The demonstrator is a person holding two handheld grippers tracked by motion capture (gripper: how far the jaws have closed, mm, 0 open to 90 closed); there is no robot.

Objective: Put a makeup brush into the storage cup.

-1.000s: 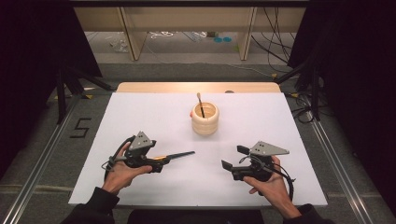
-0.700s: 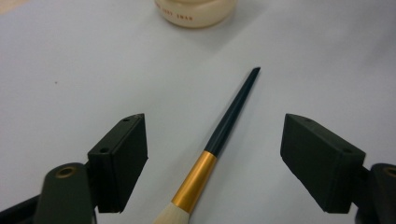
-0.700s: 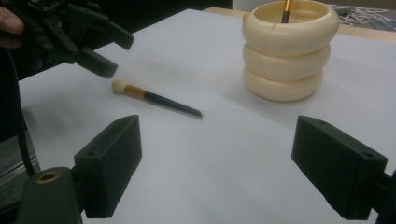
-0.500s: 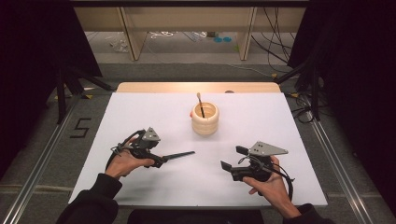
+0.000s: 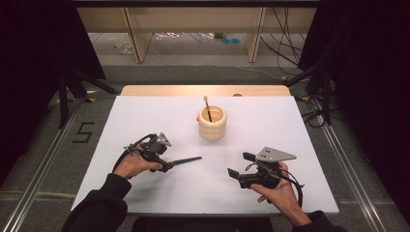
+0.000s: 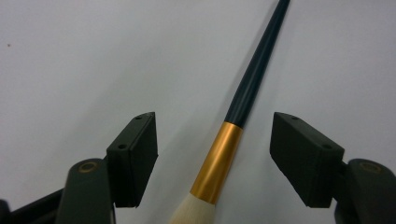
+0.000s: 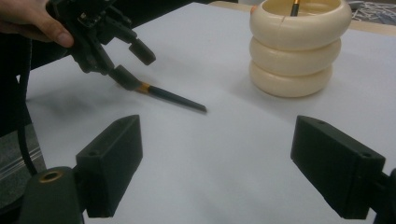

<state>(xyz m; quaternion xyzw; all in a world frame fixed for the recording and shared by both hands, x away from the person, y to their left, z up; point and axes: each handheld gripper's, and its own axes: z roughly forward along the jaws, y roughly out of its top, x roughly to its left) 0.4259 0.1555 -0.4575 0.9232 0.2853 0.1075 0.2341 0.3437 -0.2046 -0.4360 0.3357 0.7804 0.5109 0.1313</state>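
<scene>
At the lower right of the high view the right gripper (image 5: 238, 164) waits with its jaws spread and nothing between them. Left of centre, the left gripper (image 5: 167, 162) hangs over the paintbrush (image 5: 186, 160), jaws wide apart either side of the gold ferrule (image 6: 217, 161) (not touching it, as far as its own view shows). The brush lies flat on the white table (image 5: 145, 116). Farther up, near the middle, stands the ringed cream holder (image 5: 212, 123) with another brush (image 5: 207, 107) in it. The step looks like the pick-up; next the jaws need to close squarely on the ferrule.
</scene>
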